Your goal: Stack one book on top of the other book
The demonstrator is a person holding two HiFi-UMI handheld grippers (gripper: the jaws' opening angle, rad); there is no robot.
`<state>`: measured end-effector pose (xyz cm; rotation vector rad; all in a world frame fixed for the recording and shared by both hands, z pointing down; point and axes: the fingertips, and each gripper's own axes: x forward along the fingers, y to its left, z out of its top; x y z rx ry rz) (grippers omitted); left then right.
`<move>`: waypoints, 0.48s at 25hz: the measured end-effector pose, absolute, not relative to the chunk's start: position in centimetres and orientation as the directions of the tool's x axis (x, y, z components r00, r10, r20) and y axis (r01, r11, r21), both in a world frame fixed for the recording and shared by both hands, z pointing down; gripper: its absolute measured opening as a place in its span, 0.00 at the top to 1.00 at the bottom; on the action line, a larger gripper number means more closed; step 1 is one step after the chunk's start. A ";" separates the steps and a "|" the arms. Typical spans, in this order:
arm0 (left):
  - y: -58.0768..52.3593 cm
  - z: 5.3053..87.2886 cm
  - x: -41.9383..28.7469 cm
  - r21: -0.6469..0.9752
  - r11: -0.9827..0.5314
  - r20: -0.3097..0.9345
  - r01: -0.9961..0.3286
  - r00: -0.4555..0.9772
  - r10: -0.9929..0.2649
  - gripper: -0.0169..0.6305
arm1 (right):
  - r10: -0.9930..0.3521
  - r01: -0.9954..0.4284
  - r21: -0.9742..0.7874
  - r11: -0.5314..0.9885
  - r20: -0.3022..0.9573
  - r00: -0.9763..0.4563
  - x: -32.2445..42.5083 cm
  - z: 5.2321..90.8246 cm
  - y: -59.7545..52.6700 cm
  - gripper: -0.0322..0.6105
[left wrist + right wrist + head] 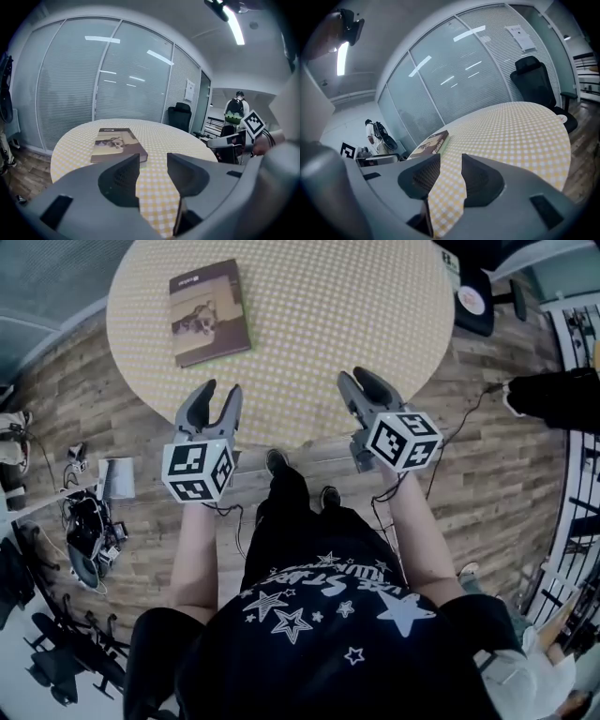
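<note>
Hovering at near edge of round yellow-checked table (356,315): left gripper (221,390) and right gripper (354,377), both jaws part-open, empty. Brown-covered book (208,312) near far-left edge, pale green edge (142,163) beneath it. Stack likely done; next move: keep clear.

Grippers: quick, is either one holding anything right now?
Left gripper: open, jaws apart, holding nothing.
Right gripper: open, jaws apart, holding nothing.
</note>
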<state>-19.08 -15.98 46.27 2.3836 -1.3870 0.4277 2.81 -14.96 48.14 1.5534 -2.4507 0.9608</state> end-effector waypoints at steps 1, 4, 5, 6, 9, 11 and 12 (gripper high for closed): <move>-15.2 45.9 -18.2 0.141 -0.463 0.420 -0.875 0.476 -0.772 0.69 | -0.784 -0.832 -0.470 0.295 0.379 -0.492 3.2 48.0 -14.2 0.72; -13.0 44.2 -15.5 0.132 -0.467 0.393 -0.874 0.479 -0.785 0.69 | -0.791 -0.814 -0.494 0.307 0.343 -0.507 5.0 47.1 -11.9 0.75; -12.1 43.6 -14.4 0.130 -0.469 0.383 -0.874 0.481 -0.789 0.69 | -0.797 -0.810 -0.499 0.309 0.330 -0.507 5.8 46.6 -11.0 0.76; -11.2 43.1 -13.4 0.126 -0.472 0.372 -0.872 0.483 -0.793 0.69 | -0.802 -0.807 -0.502 0.312 0.316 -0.507 6.7 46.1 -10.2 0.77; -8.6 41.6 -10.3 0.107 -0.486 0.338 -0.867 0.492 -0.803 0.74 | -0.813 -0.799 -0.498 0.337 0.275 -0.514 8.8 44.5 -7.9 0.79; -6.9 40.8 -8.3 0.105 -0.493 0.316 -0.863 0.500 -0.807 0.77 | -0.815 -0.796 -0.487 0.361 0.251 -0.523 10.1 43.4 -6.5 0.80; -5.9 40.4 -7.4 0.109 -0.494 0.306 -0.863 0.502 -0.809 0.79 | -0.815 -0.794 -0.482 0.371 0.241 -0.527 10.7 42.9 -5.7 0.81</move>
